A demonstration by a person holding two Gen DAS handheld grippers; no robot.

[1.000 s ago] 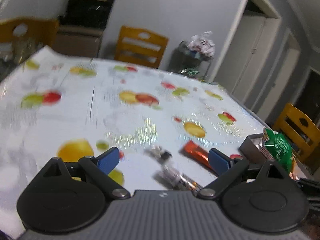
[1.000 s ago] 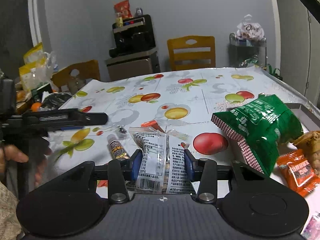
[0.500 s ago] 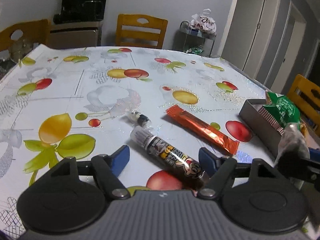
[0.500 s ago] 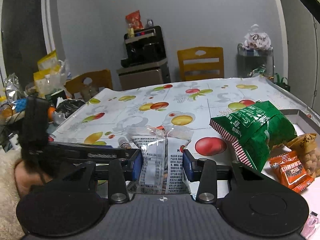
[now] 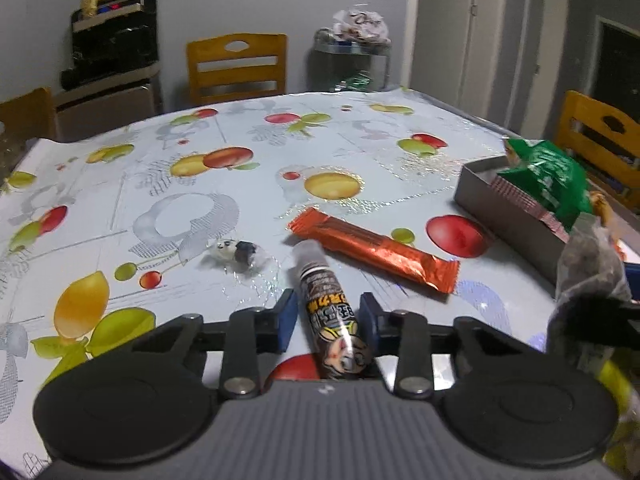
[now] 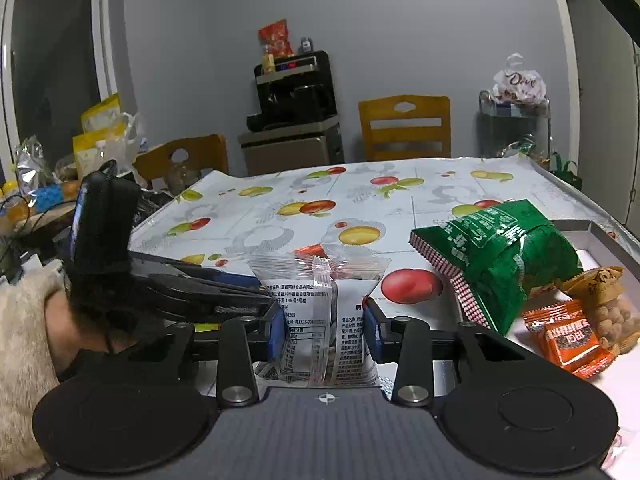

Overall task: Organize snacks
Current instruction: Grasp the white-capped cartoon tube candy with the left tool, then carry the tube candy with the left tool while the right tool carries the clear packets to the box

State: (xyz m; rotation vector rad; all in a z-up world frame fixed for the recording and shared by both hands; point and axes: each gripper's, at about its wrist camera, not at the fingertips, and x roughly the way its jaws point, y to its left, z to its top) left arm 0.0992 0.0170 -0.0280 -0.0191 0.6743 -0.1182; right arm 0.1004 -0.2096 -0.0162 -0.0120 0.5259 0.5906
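The left hand-held gripper is low over the surface, its jaws closing around a dark snack tube that lies between the blue pads. The right pad looks to touch the tube; a sliver of gap shows at the left pad, so the grip is not yet firm. The tube lies flat on the fruit-print cloth, its far end just beside an orange bar. A small clear-wrapped candy lies to the left, apart from both.

The right hand-held gripper is clenched on a white packet, its jaws closing a little more, the pads pressing both sides and the packet standing upright between them. To its right a grey tray holds a green bag, an orange sachet and a bag of nuts. The green bag leans over the tray's near wall.
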